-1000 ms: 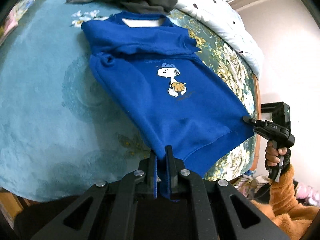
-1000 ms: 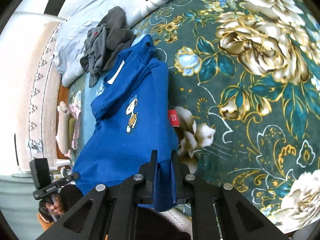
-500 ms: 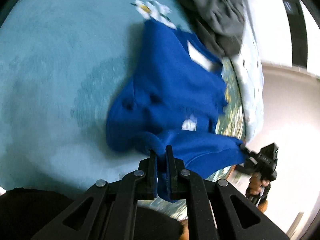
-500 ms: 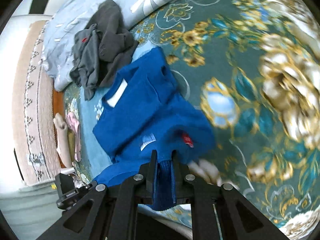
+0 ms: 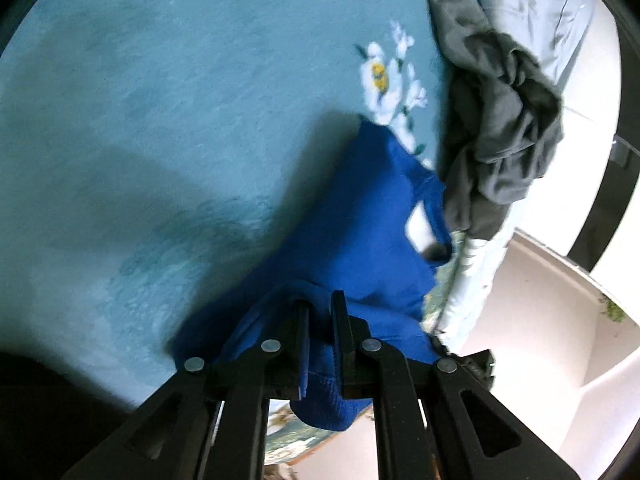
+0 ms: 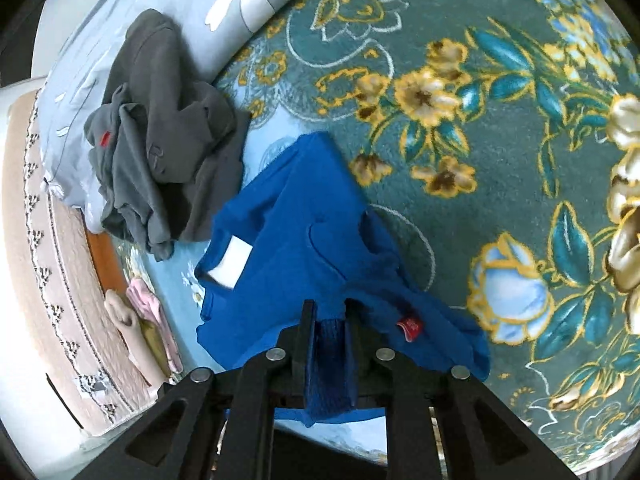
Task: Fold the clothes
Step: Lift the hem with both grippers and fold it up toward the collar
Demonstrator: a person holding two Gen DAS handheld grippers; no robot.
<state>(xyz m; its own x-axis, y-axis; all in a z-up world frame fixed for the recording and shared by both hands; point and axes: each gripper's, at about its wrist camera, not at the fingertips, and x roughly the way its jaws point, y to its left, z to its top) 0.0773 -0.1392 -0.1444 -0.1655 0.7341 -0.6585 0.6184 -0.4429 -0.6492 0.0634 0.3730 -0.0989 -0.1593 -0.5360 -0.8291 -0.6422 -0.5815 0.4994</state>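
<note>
Left tongs (image 5: 320, 320): pinching a bunched edge of the blue sweatshirt (image 5: 352, 240), fabric pressed between both fingers and hanging in a fold below them. Right tongs (image 6: 330, 320): likewise clamped on a ribbed edge of the same blue sweatshirt (image 6: 288, 248), cloth filling the gap between the fingers. Held edges lifted, the rest of the garment lying on the bed beyond, neckline with its white label patch (image 6: 234, 262) farthest from the tongs. Small red tag (image 6: 409, 326) on the fabric just right of the right tongs. Sweatshirt doubled over on itself, sleeve area crumpled beside the right tongs.

Beyond the neckline, touching or nearly touching it: a crumpled grey garment (image 6: 160, 136), partly on the light blue pillow (image 6: 76, 80). Same grey garment (image 5: 500, 128) in the left view, up and right of the sweatshirt. Under everything, a teal bedspread (image 6: 500, 120) with gold and blue flowers, plain pale blue (image 5: 160, 120) with a white flower print (image 5: 384, 80) in the left view. Pink cloth items (image 6: 148, 308) at the bed's edge, left of the sweatshirt. Left view somewhat blurred.
</note>
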